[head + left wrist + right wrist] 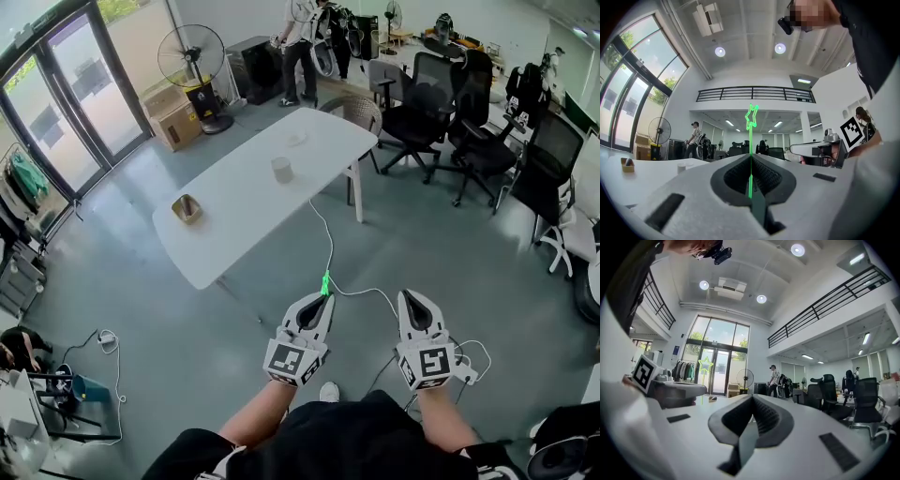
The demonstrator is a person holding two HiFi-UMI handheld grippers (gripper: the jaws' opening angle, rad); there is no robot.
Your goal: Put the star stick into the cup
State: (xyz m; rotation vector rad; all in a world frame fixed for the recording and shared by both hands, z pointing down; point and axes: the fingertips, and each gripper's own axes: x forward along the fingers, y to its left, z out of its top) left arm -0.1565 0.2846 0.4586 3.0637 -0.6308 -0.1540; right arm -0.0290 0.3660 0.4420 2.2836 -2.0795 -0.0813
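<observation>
The star stick (326, 281) is a thin green rod with an outline star on top. My left gripper (324, 295) is shut on its lower end, low over the floor and well short of the table. In the left gripper view the stick (751, 136) rises upright from between the closed jaws of the left gripper (751, 157). The pale cup (281, 169) stands on the white table (234, 220), and it shows small in the left gripper view (682, 166). My right gripper (409, 296) is level beside the left one, shut and holding nothing (752, 397). From the right gripper view the star (705, 364) shows at the left.
A small wooden box (187, 208) sits near the table's left end, and a small white item (296, 139) lies at the far end. A white cable (328, 244) trails across the floor. Office chairs (441, 103) stand to the right, a floor fan (197, 66) beyond the table, and a person (298, 47) far off.
</observation>
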